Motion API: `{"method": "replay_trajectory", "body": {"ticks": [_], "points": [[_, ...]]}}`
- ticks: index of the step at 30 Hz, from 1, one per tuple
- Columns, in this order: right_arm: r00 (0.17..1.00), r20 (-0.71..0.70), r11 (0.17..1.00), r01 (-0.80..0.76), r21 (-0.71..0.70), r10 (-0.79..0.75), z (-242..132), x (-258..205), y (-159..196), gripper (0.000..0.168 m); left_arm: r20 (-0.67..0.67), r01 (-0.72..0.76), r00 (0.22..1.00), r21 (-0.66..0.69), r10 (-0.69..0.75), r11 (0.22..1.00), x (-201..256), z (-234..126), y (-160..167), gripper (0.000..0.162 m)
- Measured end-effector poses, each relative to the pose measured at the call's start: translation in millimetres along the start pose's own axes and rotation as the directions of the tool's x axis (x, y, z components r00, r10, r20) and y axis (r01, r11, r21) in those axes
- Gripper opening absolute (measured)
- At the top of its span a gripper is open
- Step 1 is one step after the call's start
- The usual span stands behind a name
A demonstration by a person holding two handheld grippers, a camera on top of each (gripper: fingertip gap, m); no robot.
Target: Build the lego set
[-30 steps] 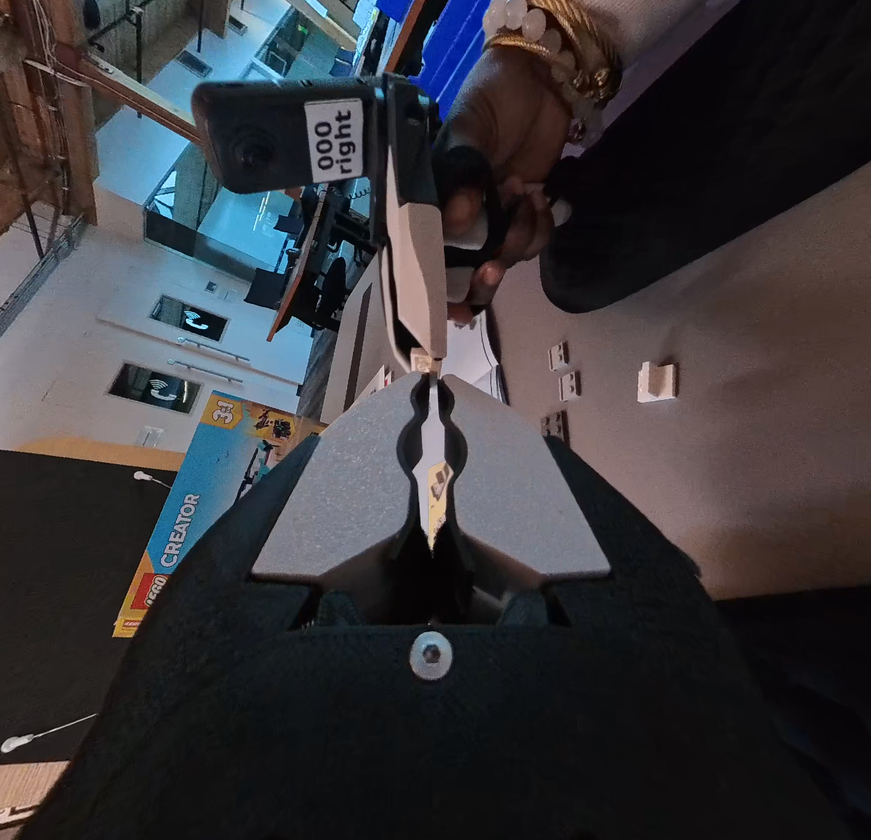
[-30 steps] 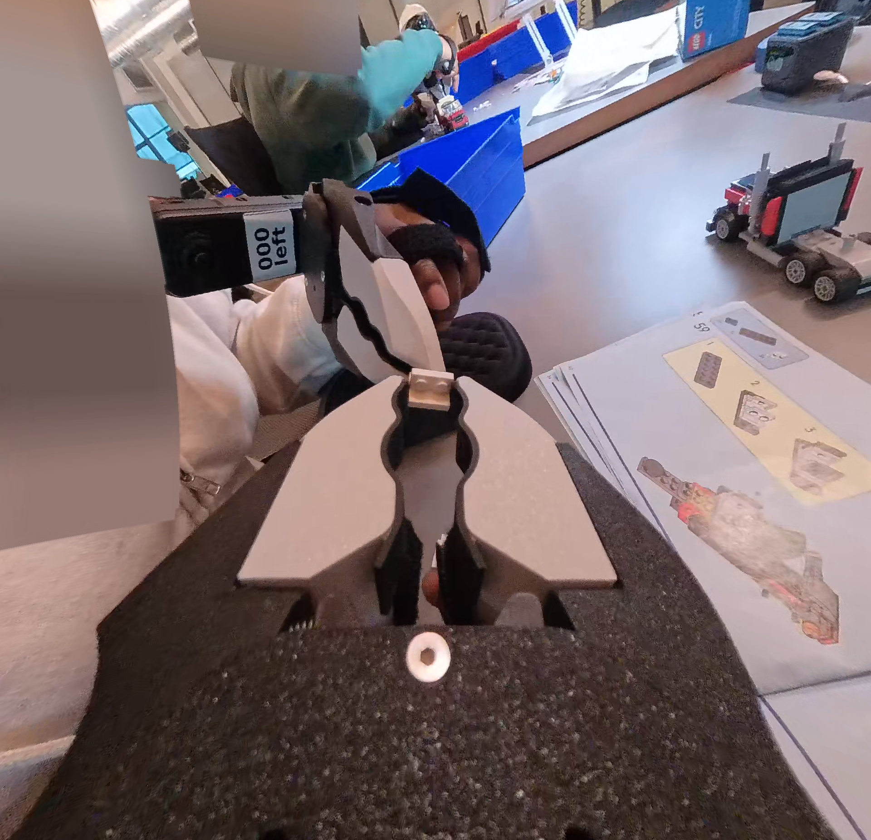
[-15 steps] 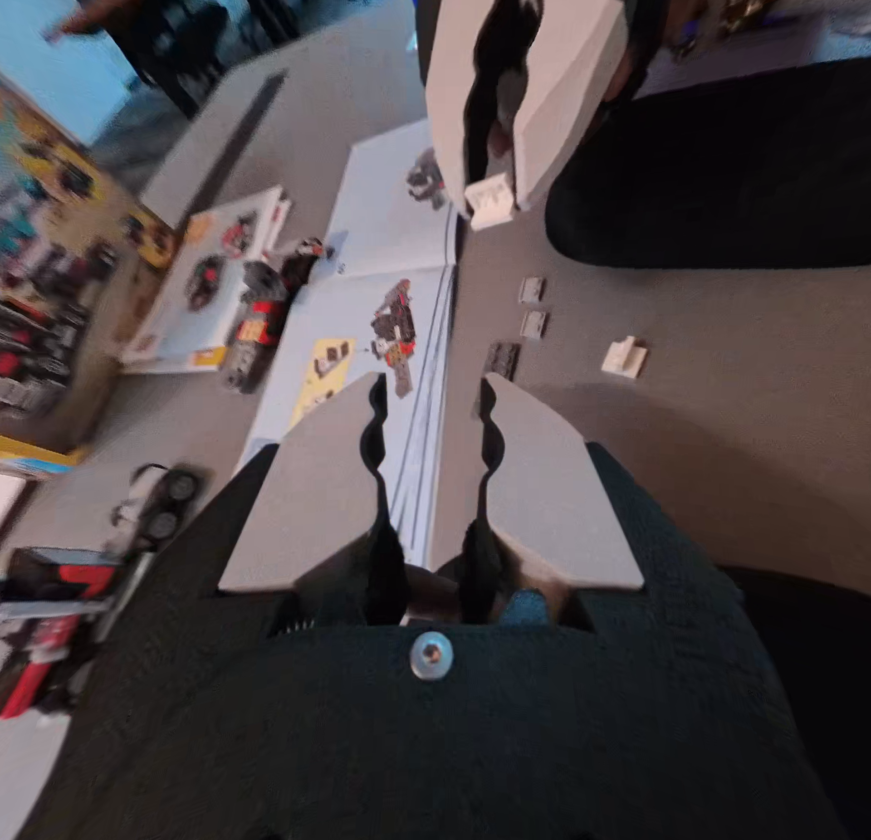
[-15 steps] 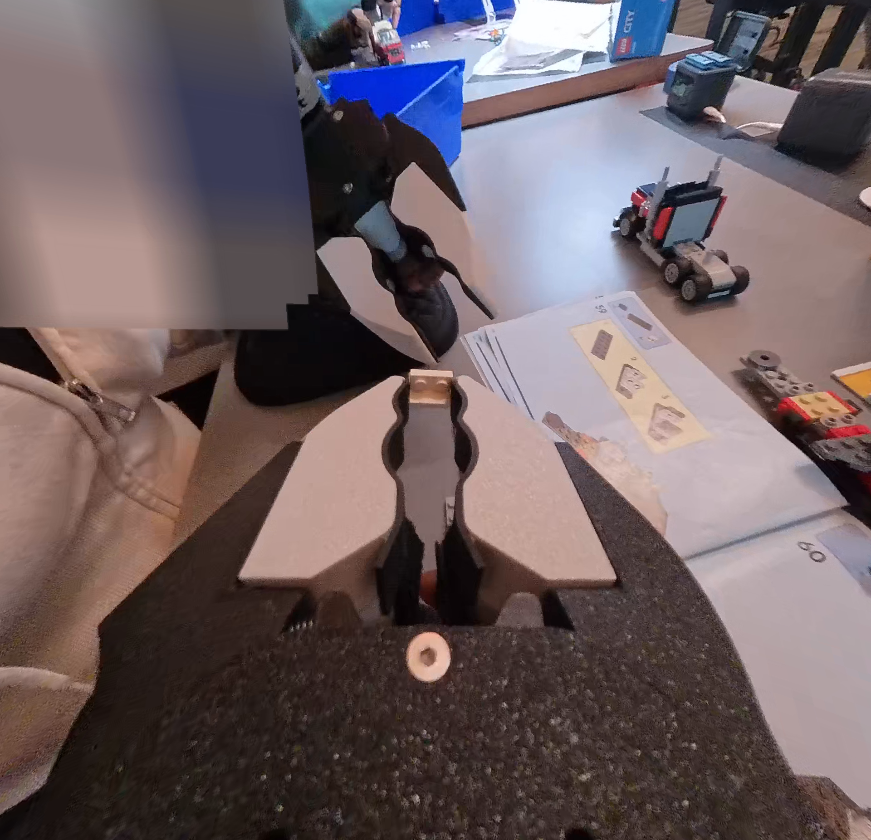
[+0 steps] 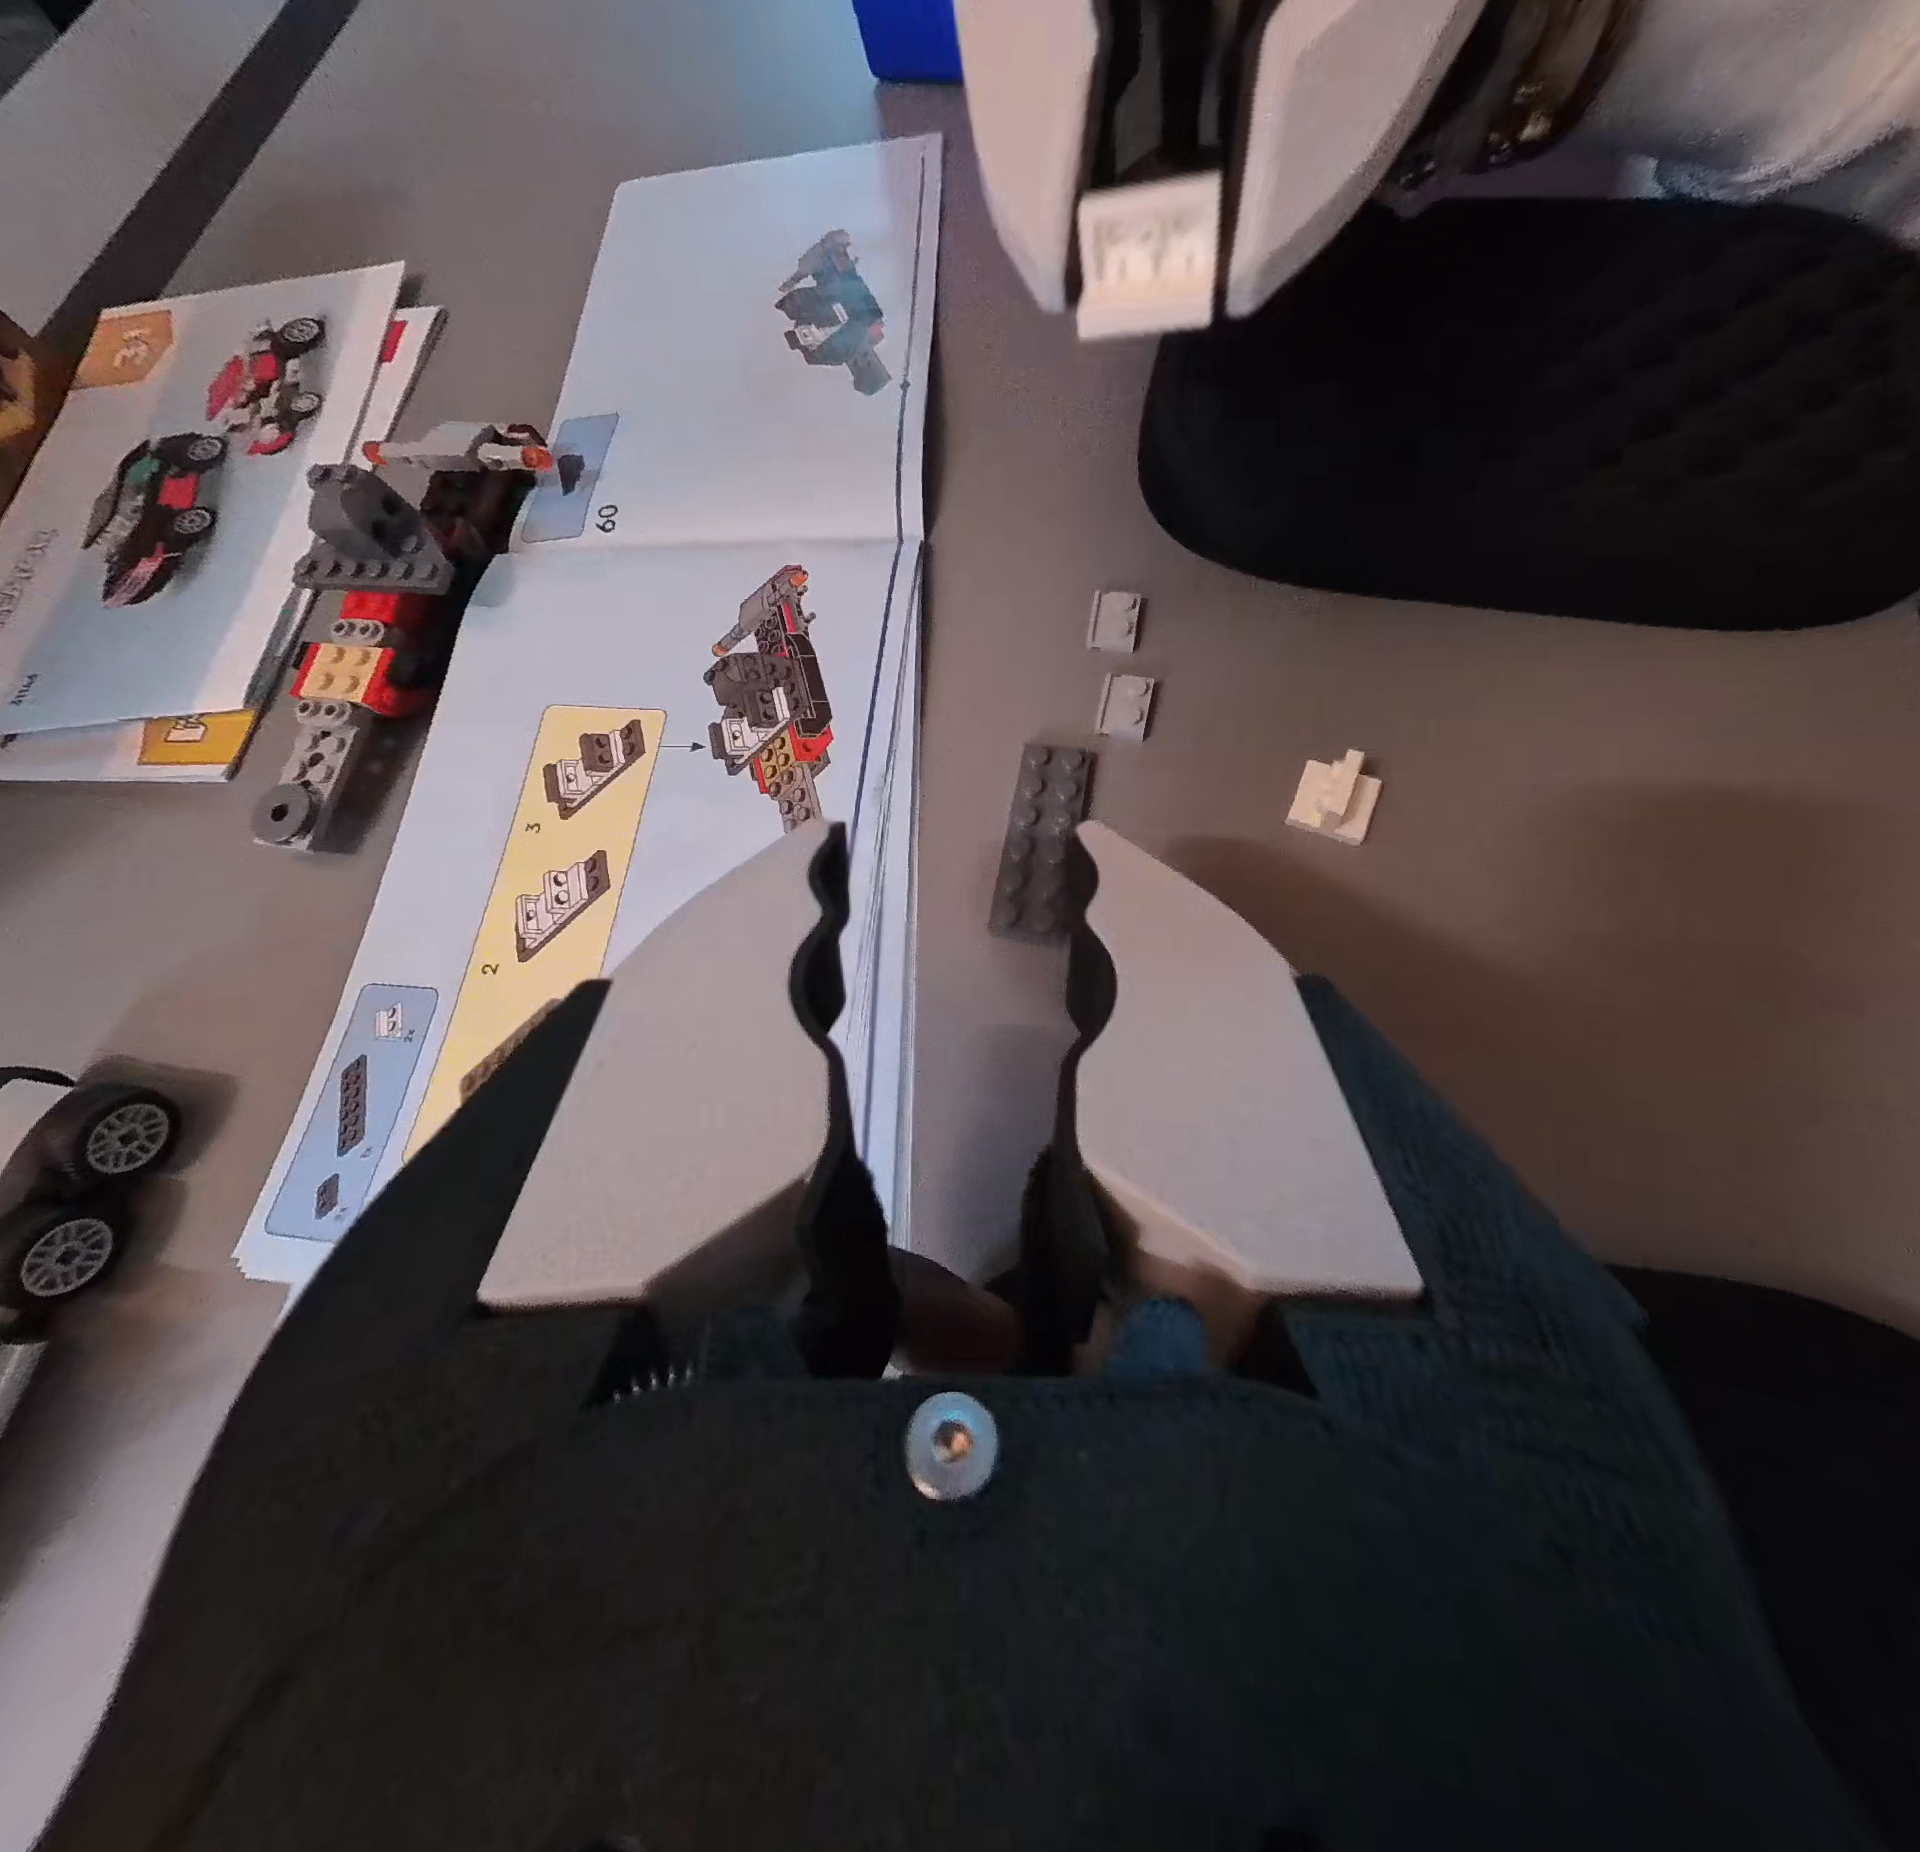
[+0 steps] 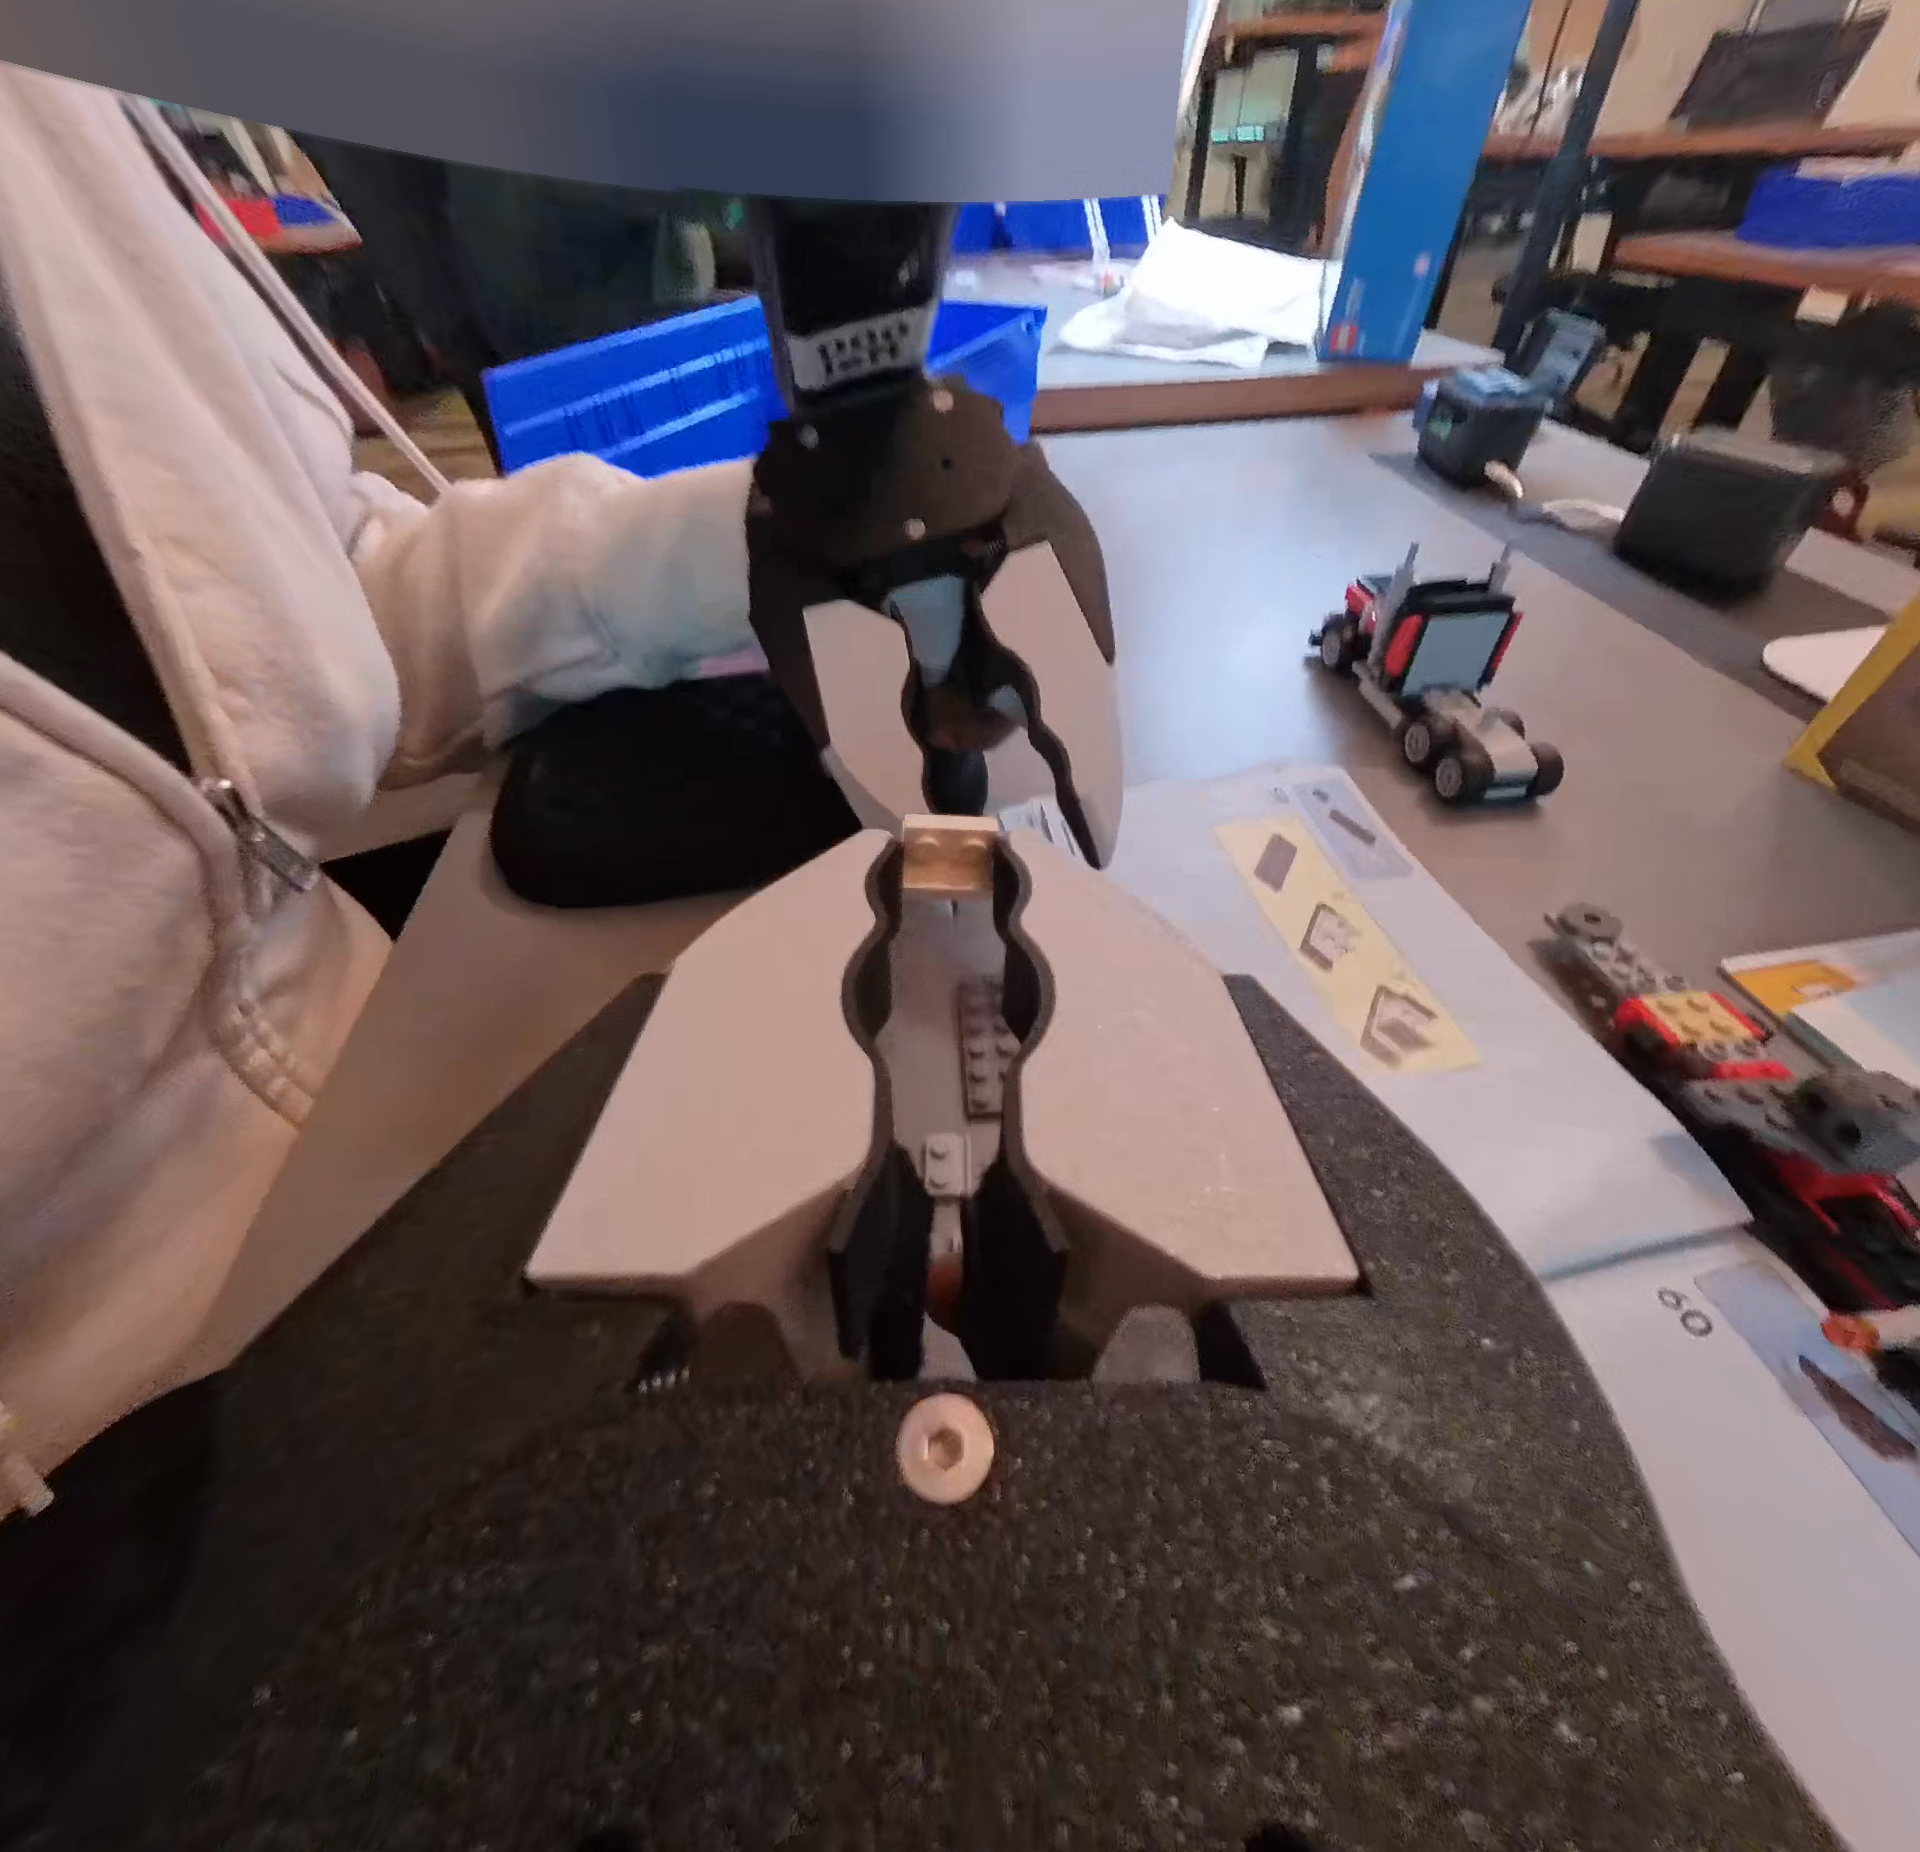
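Observation:
My right gripper (image 6: 948, 846) is shut on a small white brick (image 6: 945, 852), held above the table; in the left wrist view the brick (image 5: 1143, 254) shows at the top between the right gripper's fingers. My left gripper (image 5: 956, 846) is open and empty, low over the table beside a dark grey long plate (image 5: 1044, 841). From the right wrist view the left gripper (image 6: 971, 805) faces mine, just beyond the brick. Two small light grey plates (image 5: 1115, 620) and a white bracket piece (image 5: 1335, 800) lie past the dark plate. A partly built red and grey model (image 5: 384, 597) lies on the open instruction booklet (image 5: 727, 348).
A black padded cushion (image 5: 1507, 400) lies at the far right of the table. A finished toy truck (image 6: 1439, 675) stands beyond the booklet (image 6: 1455, 1127). A blue bin (image 6: 644, 389) and a person's white sleeve (image 6: 520, 587) are behind the left gripper. A second booklet (image 5: 156, 514) lies at the left. The tips of one gripper are about 8 cm away from the tips of the other. About 6 cm separates my left fingertips from the white bracket piece (image 5: 1335, 800).
My left gripper has opened, left the right gripper's tip and swung down to face the table. The right gripper still holds the white brick and has tilted down over the loose parts.

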State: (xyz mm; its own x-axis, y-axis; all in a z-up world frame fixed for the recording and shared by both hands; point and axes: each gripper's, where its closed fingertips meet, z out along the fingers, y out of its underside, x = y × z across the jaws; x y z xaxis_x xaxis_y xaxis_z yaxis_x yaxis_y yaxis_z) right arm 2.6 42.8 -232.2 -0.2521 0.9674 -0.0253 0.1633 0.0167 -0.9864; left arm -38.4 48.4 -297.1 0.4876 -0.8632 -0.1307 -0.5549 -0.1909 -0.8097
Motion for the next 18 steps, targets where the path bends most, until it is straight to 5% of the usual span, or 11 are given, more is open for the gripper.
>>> {"method": "replay_trajectory", "body": {"ticks": [5,12,18], "points": [[1.0,0.017,0.995,0.017,0.095,-0.019,-6.0,-1.9,-14.0,0.016,-0.025,0.009,1.0,-0.027,-0.01,1.0,2.0,3.3,3.5,0.04],[0.998,-0.011,0.969,0.062,-0.24,-0.066,4.6,4.5,32.4,0.017,-0.075,-0.007,0.997,-0.119,-0.002,0.993,10.1,9.2,15.3,0.036],[0.998,-0.01,0.928,0.055,-0.37,-0.063,15.3,6.8,53.3,0.017,-0.101,0.078,0.991,-0.143,-0.093,0.987,8.0,10.0,19.4,0.026]]}}
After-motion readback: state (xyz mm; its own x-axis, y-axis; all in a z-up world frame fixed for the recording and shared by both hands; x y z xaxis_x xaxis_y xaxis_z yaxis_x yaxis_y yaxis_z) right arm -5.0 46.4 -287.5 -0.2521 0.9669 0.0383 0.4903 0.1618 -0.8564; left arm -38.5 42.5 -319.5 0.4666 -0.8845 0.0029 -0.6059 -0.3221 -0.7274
